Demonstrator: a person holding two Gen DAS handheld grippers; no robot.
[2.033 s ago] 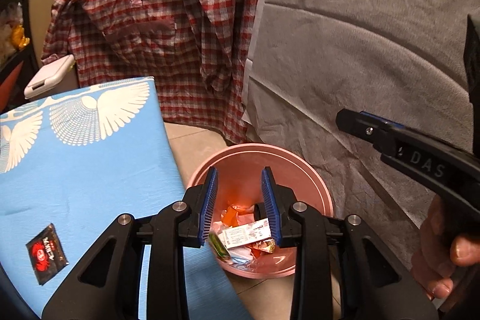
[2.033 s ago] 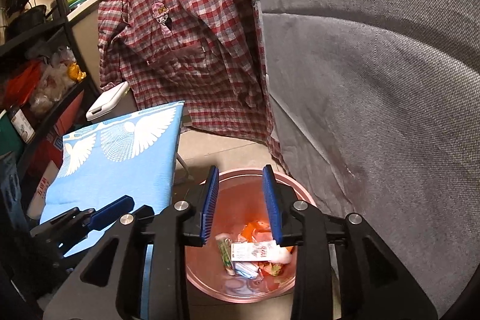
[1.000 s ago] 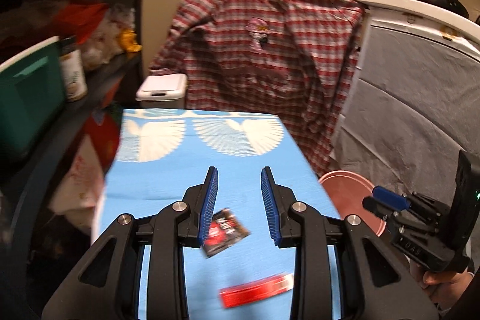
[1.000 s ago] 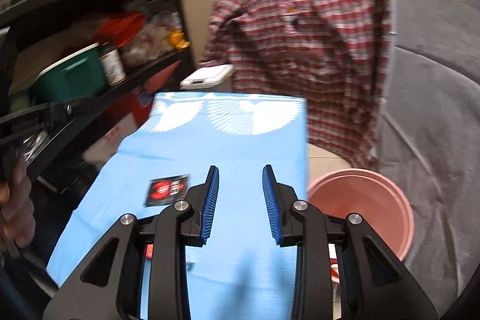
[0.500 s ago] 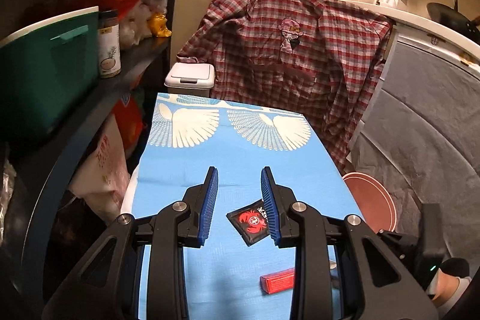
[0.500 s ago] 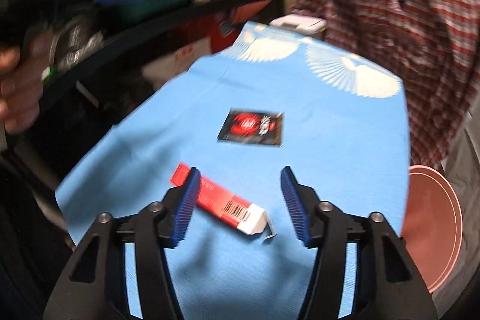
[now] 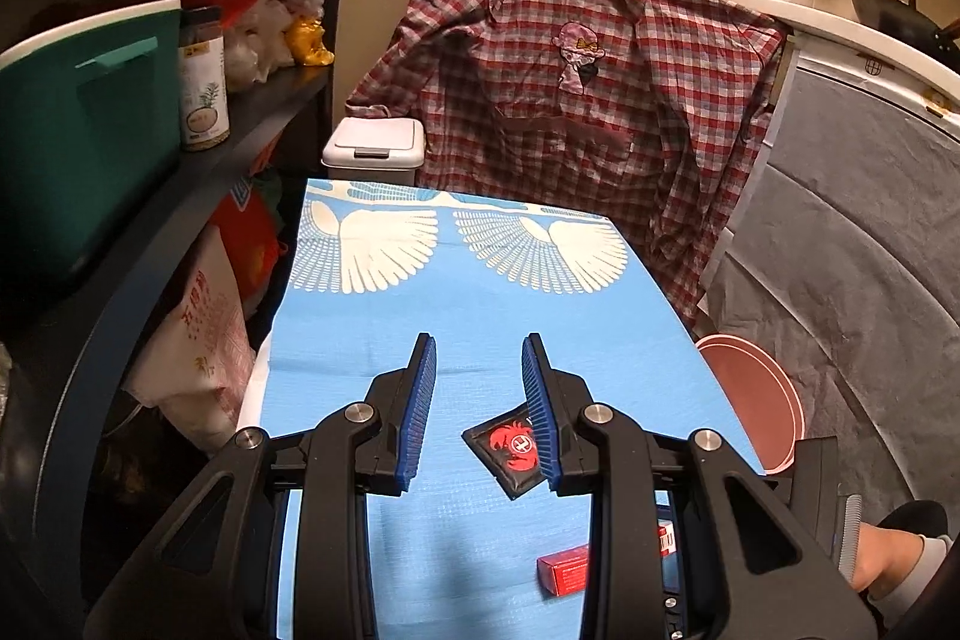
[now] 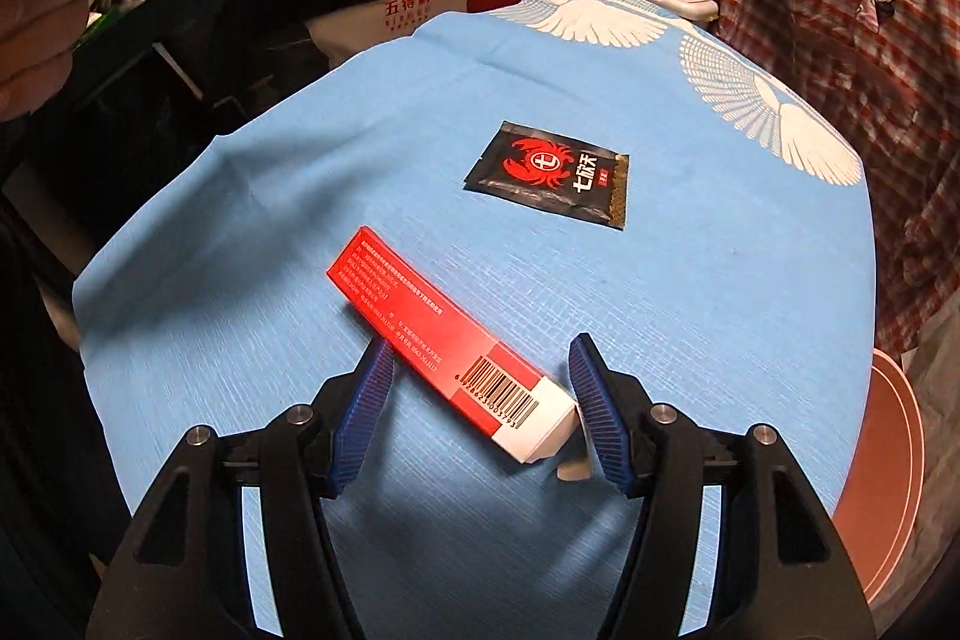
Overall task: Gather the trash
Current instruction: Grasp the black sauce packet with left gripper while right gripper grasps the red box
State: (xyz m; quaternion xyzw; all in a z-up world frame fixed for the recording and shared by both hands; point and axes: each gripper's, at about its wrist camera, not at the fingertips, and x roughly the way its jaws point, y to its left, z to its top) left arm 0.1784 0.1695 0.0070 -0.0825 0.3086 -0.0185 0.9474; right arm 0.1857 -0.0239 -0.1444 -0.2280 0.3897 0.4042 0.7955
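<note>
A red and white carton (image 8: 447,343) lies flat on the blue cloth (image 8: 300,196). My right gripper (image 8: 480,412) is open, its jaws on either side of the carton's white end, low over the cloth. A black sachet with a red crab (image 8: 549,175) lies farther back. In the left wrist view my left gripper (image 7: 480,412) is open and empty above the cloth; the black sachet (image 7: 510,451) shows beside its right finger and the red carton (image 7: 564,571) lies nearer. The pink trash basin (image 7: 750,403) stands on the floor to the right.
A dark shelf with a green bin (image 7: 78,130), a jar and bags runs along the left. A white pedal bin (image 7: 372,148) and a hanging plaid shirt (image 7: 576,112) stand behind the table. Grey cloth (image 7: 852,244) covers the right side.
Both grippers swung from over the pink basin back to the table. My right gripper opened wider and dropped down around the red carton. My left gripper moved closer to the black sachet.
</note>
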